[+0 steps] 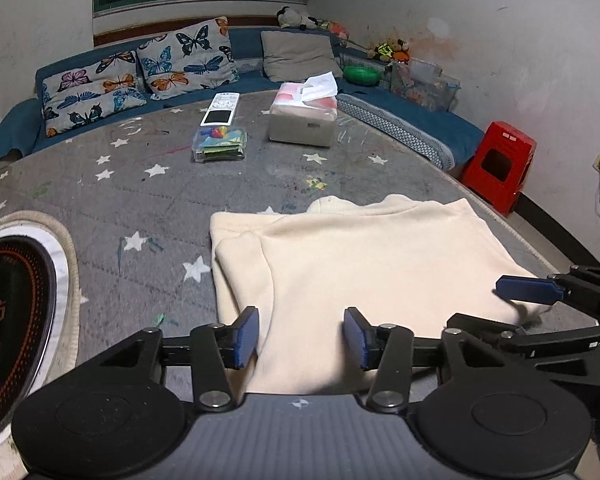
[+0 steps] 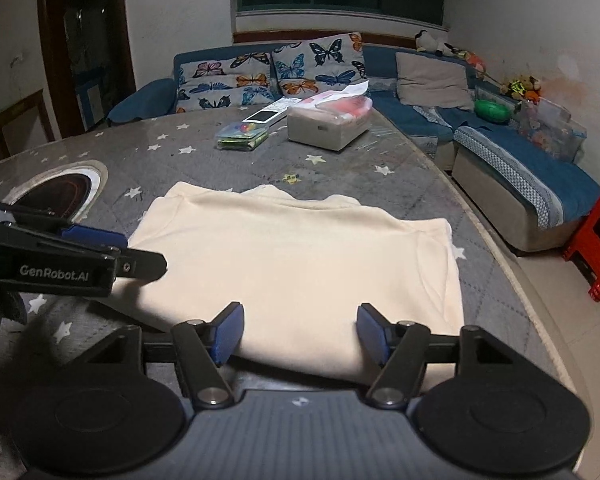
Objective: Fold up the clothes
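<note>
- Blue-padded fingers of the left gripper (image 1: 300, 338) stand spread wide over the near hem of the cream garment (image 1: 364, 264), pinching nothing; the cloth lies between and just beyond the pads.
- Right gripper (image 2: 300, 334) is likewise spread, its pads poised over the same near hem further toward the table's right edge, empty.
- From the left wrist view, the right gripper comes in from the side at the garment's near right corner; from the right wrist view, the left one reaches in at the near left corner. Both are held low and roughly level, pointing toward the far side of the table (image 1: 100, 208).
- Cream garment lies flat on the near right part of the star-patterned table, its sides apparently already turned in, collar toward the far edge.
- Judged step: taking hold of the near hem for a fold from hem to collar. That calls for both grippers to drop onto the hem, close on all layers, then lift and carry evenly forward.
- Further off, toward the far edge, sit a tissue box (image 1: 303, 118), a remote (image 1: 220, 109) and a clear plastic case (image 1: 220, 144), well apart from the garment.
- At the near left edge lies a round induction cooktop (image 1: 12, 320).
</note>
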